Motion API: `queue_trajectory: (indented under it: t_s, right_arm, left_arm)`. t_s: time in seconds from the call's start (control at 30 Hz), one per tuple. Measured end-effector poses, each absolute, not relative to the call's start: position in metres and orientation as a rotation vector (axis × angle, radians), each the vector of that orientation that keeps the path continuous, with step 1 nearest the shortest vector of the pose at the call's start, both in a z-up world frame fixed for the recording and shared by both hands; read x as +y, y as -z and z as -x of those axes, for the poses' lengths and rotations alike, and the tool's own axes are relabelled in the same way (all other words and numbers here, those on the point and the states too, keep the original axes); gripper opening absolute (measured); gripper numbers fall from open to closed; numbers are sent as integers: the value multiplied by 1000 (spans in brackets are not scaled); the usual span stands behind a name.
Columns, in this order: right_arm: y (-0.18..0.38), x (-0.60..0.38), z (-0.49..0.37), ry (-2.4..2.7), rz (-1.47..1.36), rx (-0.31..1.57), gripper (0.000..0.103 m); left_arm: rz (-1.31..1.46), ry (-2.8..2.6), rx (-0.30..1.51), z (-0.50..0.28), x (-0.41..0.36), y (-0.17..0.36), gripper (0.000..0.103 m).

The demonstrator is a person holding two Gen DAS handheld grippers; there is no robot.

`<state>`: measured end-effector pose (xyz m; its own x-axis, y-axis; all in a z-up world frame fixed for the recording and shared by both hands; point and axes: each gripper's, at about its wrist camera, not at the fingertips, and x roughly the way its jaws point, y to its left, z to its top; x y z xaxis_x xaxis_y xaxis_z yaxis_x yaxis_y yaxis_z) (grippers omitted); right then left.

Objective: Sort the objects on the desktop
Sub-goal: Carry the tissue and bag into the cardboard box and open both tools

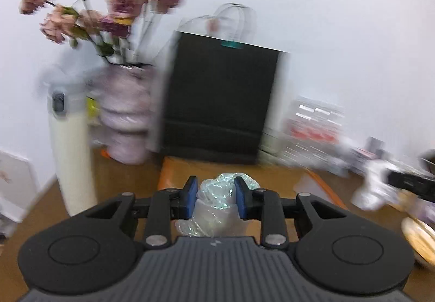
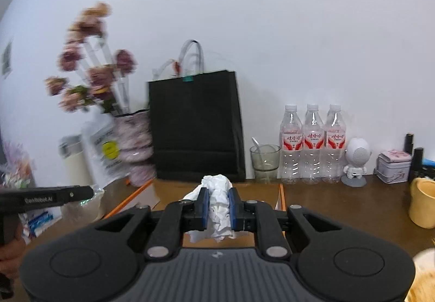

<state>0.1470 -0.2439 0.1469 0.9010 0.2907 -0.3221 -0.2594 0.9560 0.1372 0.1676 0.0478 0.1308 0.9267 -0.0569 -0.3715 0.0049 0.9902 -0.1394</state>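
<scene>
While both sets of tongs are hanging over the brown desk (image 2: pixel 353 201), each one is already squeezing a piece of rubbish. The left tongs (image 1: pixel 216 198) are pinching a crinkly clear plastic wrapper (image 1: pixel 217 207) between their blue pads, so it's sitting up off the desk, right in front of the black paper bag (image 1: pixel 217 101). The right tongs (image 2: pixel 217 205) are clamping tight on a crumpled white tissue (image 2: pixel 217 201), also held in front of that bag. Behind everything, a vase of dried pink flowers (image 2: pixel 133 139) is standing left of the bag, with a cream thermos (image 1: pixel 72 155) beside it. To the bag's right, a glass with a spoon (image 2: pixel 265 160), three water bottles (image 2: pixel 312 144) and a little white astronaut figure (image 2: pixel 356 160) are lining up along the wall. A yellow mug (image 2: pixel 422 201) is sitting at the far right edge.
</scene>
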Motion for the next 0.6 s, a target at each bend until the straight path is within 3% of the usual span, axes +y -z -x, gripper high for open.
queue_trajectory:
  t_s: [0.23, 0.33, 0.47, 0.53, 0.6]
  right_arm:
    - [-119, -224, -304, -213, -86, 569, 14]
    - [-85, -222, -348, -172, -71, 660, 14]
    - [-51, -211, -375, -159, 7, 730, 14]
    - [-39, -206, -386, -148, 49, 755, 14]
    - [-37, -205, -396, -150, 46, 778, 19]
  left_arm:
    - [27, -34, 521, -294, 36, -99, 32]
    - [-164, -19, 524, -313, 14, -74, 40]
    - [-284, -20, 630, -323, -1, -50, 41]
    - [-314, -22, 621, -322, -5, -52, 52]
    - [-307, -35, 651, -327, -5, -55, 71]
